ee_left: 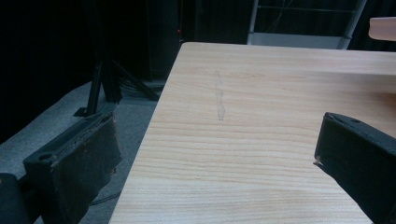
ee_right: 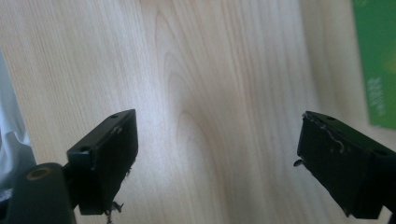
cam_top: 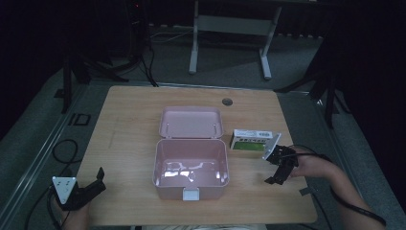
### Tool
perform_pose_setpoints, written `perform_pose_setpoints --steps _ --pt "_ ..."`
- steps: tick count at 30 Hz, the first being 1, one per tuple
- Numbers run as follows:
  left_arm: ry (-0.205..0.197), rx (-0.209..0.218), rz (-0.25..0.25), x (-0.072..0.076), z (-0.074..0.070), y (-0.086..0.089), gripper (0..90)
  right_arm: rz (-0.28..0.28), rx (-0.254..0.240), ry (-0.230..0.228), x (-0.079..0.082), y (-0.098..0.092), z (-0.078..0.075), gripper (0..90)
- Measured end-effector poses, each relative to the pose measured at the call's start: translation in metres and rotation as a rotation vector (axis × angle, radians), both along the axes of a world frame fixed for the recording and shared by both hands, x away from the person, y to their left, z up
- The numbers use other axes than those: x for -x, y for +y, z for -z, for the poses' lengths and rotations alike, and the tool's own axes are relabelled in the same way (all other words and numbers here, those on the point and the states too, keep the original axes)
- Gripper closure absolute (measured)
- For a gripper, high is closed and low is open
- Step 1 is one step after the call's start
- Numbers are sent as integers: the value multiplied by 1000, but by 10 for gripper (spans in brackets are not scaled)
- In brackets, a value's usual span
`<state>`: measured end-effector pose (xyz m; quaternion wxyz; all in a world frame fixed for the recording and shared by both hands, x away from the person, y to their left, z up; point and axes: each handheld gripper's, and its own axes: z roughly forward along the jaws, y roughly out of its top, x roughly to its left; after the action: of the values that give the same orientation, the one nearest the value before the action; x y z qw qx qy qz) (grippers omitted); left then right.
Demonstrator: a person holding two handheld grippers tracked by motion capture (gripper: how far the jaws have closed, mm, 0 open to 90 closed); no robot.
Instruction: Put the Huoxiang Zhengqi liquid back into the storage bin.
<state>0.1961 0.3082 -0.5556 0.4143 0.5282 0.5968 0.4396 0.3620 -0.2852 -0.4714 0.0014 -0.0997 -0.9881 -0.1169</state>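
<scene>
**A:** Where are your two tools right now?

**B:** Your left hand-held gripper [cam_top: 98, 179] sits at the near left corner of the table [cam_top: 129, 120], pointing in over the edge. Seen along its own jaws, they stand wide apart with only bare wood between them, and nothing is held. Your right hand-held gripper [cam_top: 277, 175] is on the right side of the table, tipped downward, just in front of the green and white carton [cam_top: 251, 141].

**A:** And is the right one gripping anything?

**B:** No. In the right gripper view the jaws are spread wide over plain wood grain, empty. The carton's green face [ee_right: 380, 60] shows at the upper right edge of that view, beyond the jaw on that side and apart from it.

**A:** Where's the carton relative to the box?

**B:** It lies flat on the table just to the right of the pink box [cam_top: 190, 167], near the hinge line, with a small gap between them. The box sits in the middle of the table with its lid [cam_top: 191, 122] thrown back flat toward the far side, and its inside looks bare. A pale latch [cam_top: 190, 194] hangs on its near wall.

**A:** How far is your left tool from the box?

**B:** Well apart, off to the box's near left.
</scene>
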Motion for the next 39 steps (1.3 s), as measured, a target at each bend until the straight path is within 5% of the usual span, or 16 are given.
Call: perform_pose_setpoints --steps 6,9,26,39 --pt "1 0 3 0 0 0 3 -25 -7 -11 -6 9 -12 119" --pt "0 -1 3 0 0 0 3 -66 1 -52 -9 12 -18 119" --pt "2 -5 8 0 1 0 2 -93 -11 -162 -45 18 -51 161" --pt "2 -7 15 0 1 0 2 -88 21 -146 -85 32 -56 233"
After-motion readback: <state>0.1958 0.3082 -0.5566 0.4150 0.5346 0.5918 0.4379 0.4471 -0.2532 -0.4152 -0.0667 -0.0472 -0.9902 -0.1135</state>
